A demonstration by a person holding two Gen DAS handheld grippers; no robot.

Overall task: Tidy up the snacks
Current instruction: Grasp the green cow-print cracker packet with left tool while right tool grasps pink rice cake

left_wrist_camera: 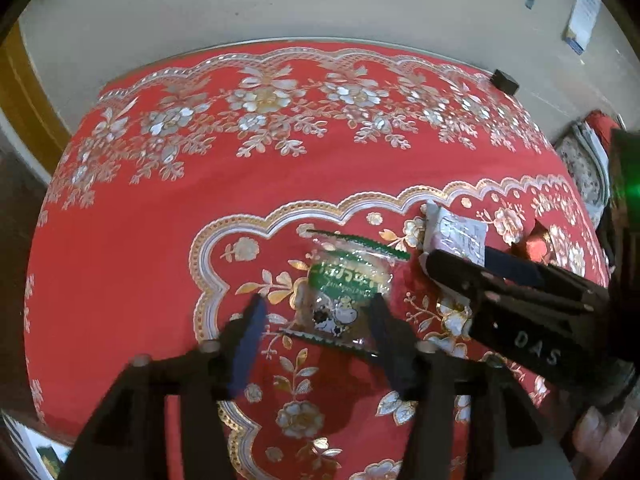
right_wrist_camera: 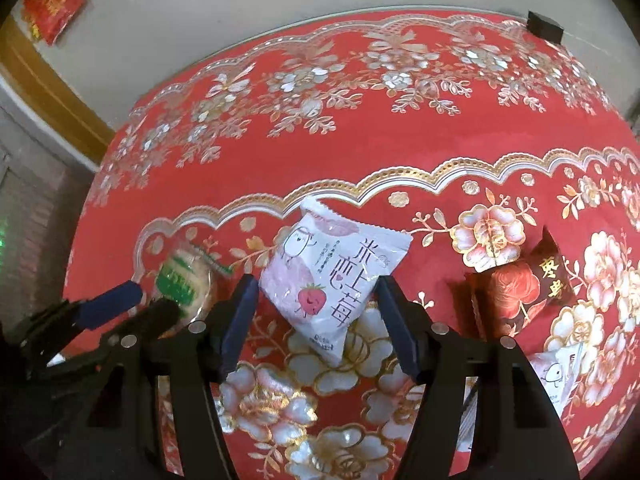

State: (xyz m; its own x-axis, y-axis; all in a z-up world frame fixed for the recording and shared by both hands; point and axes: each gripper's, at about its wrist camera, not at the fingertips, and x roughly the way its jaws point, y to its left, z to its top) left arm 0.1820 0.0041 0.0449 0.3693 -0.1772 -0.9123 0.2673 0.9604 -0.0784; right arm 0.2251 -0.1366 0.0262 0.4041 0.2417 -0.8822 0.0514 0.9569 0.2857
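Pick-up step judged in hand on both sides. Left tongs (left_wrist_camera: pixel 318 312) are held partly open astride the clear green-printed cow-picture snack packet (left_wrist_camera: pixel 346 290), pads not pressing. Right tongs (right_wrist_camera: pixel 314 304) are likewise half open around the white strawberry-print snack pouch (right_wrist_camera: pixel 334 270). Both packets lie flat on the red floral-clothed desk (left_wrist_camera: pixel 160 240). Next: tongs to be lowered and closed on each packet.

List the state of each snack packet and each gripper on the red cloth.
Green packet: sealed, flat on cloth, between left gripper fingers.
Pink strawberry packet: sealed, flat, between right gripper fingers.
Dark red packet: sealed, lying apart.
Left gripper: open.
Right gripper: open.
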